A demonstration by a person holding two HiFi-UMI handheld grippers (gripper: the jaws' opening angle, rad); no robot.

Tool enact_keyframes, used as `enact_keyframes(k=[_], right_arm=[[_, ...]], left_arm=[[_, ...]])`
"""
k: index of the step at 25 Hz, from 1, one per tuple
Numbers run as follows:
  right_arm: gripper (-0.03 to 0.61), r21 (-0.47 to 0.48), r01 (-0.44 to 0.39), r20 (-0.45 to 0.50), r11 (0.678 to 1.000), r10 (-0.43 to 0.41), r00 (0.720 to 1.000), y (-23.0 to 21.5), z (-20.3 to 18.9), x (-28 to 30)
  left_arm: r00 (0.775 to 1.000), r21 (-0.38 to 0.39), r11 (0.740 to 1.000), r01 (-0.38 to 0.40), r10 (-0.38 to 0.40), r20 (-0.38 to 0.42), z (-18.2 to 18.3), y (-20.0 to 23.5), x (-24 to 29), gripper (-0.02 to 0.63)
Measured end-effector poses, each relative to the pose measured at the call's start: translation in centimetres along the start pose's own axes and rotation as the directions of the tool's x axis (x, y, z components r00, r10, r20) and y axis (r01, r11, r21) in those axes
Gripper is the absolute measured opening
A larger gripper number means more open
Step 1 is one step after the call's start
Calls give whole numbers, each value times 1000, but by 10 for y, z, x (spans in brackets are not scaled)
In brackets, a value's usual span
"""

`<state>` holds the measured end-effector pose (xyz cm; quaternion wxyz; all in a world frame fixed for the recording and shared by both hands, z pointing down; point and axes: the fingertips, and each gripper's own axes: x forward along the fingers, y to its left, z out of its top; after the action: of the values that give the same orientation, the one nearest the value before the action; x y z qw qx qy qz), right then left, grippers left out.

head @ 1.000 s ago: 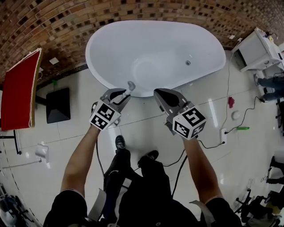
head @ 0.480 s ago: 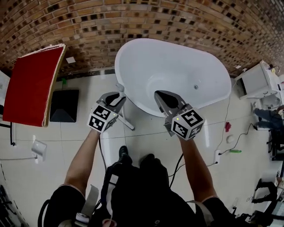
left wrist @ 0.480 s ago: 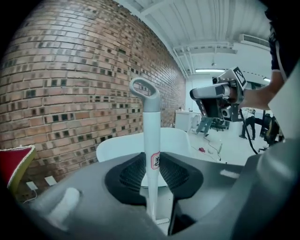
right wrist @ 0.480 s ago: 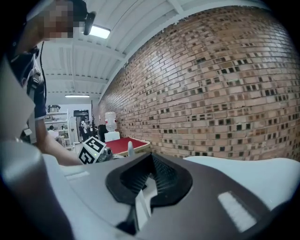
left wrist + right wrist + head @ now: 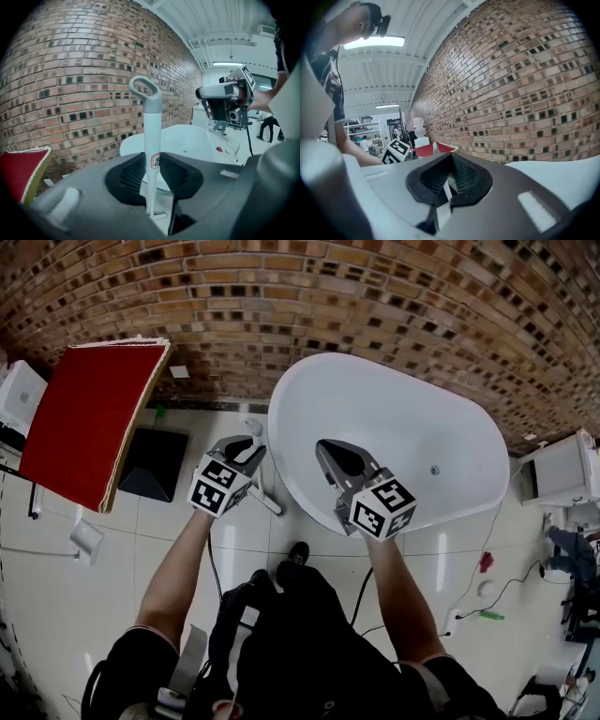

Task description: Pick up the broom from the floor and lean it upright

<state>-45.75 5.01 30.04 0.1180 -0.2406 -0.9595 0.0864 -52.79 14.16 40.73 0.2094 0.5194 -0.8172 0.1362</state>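
The broom (image 5: 265,486) is a slim white stick with a grey loop at its top (image 5: 146,91). It stands nearly upright off the bathtub's left end, and its lower end hangs near the floor tiles. My left gripper (image 5: 246,447) is shut on the handle below the loop; in the left gripper view the ribbed pads (image 5: 133,173) press it from both sides. My right gripper (image 5: 330,455) hovers over the tub's near rim to the right, apart from the broom. Its jaws look shut with nothing in them (image 5: 451,161).
A white oval bathtub (image 5: 469,442) stands against the brick wall (image 5: 309,306). A red board (image 5: 89,423) leans at the left, with a black box (image 5: 155,465) beside it. A white cabinet (image 5: 562,474) and floor cables (image 5: 487,587) are at the right.
Both grippers have moved left along the tub toward its end and the brick wall, carrying the broom. The left gripper has rolled and the stick now hangs clear beside the tub.
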Motion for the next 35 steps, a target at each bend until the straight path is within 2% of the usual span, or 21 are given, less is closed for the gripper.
enact_keyframes(k=[6,11,16,23,27,35], right_arm=[[0,-7,-80,5,997,80,997,-20,20,41],[1,-5,-101,-19,995,101,995,-32,28,81],[2,0,-61,-31,998,61,998,-48,38,134],[1,20,1,-33,1000,0,999,-69,60,199],[0,24,30,-56,999,-28,998,-78,59,218],[2,44,114,-38,993,-112,993,-113,70,242]], left_arm=[[995,-32,995,-90,89,-41,12,56,7,97],[991,-30,993,-118,117,-58,17,108,20,97],[992,-54,991,-119,117,-41,18,168,37,97],[997,-98,994,-53,46,-67,16,235,84,95],[998,-106,994,-26,21,-52,24,259,116,95],[999,-132,991,-30,27,-28,51,313,176,97]])
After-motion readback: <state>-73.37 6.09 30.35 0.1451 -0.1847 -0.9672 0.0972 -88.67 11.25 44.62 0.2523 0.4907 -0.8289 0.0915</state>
